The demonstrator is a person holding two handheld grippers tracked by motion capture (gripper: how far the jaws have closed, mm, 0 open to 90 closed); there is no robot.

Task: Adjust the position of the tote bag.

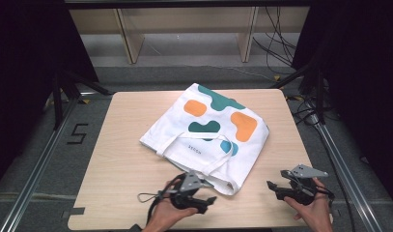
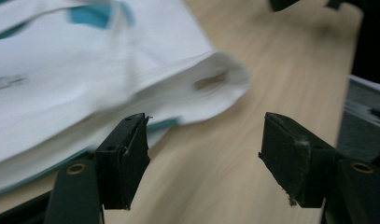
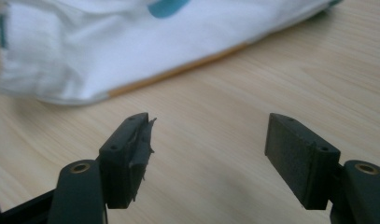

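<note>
A white tote bag [image 1: 208,135] with orange and teal blobs lies flat in the middle of the wooden table [image 1: 121,145], its handles toward the person. My left gripper [image 1: 207,195] sits at the bag's near corner, close to the front edge. In the left gripper view the jaws of the left gripper [image 2: 204,140] stand open with only bare wood between them, and the bag's folded corner [image 2: 215,81] lies just beyond them. My right gripper [image 1: 275,185] rests to the right of the bag. The right gripper [image 3: 208,135] is open over bare table, and the bag's edge [image 3: 108,51] lies ahead of it.
The table's front edge runs just under both hands. Metal rails [image 1: 35,169] flank the table left and right. A wooden shelf frame [image 1: 131,38] and loose cables [image 1: 276,43] stand on the floor behind.
</note>
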